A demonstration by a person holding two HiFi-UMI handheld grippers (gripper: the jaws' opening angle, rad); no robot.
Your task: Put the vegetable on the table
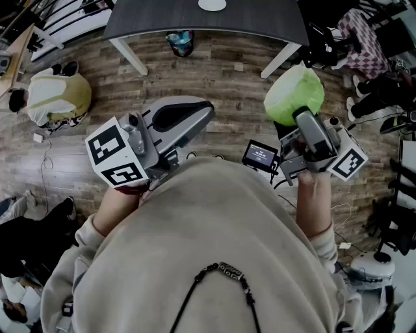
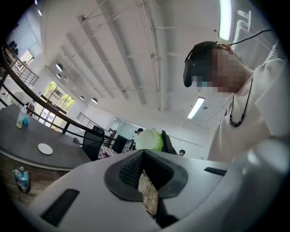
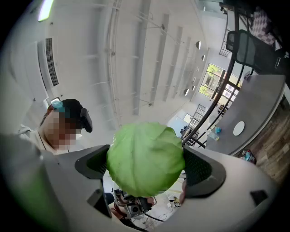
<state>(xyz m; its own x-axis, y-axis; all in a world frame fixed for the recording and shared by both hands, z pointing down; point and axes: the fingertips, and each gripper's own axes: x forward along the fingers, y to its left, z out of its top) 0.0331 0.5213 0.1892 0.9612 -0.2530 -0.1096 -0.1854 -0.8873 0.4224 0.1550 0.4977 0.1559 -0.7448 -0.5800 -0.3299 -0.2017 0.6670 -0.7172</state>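
While the pale green cabbage (image 3: 146,158) sits squarely between the dark pads of the right tongs (image 3: 147,170), which are clamped on both of its flanks with the jaws spread wide, it hangs in the air over the wooden floor (image 1: 214,78) and not on the table (image 1: 162,23). In the head view it is raised in front of the table's near edge, close to a white table leg (image 1: 281,58). The dark grey table carries a white plate (image 1: 212,5). The left tongs (image 2: 144,156) are held to the side, well apart from the cabbage. Their pads are pressed together with nothing between them.
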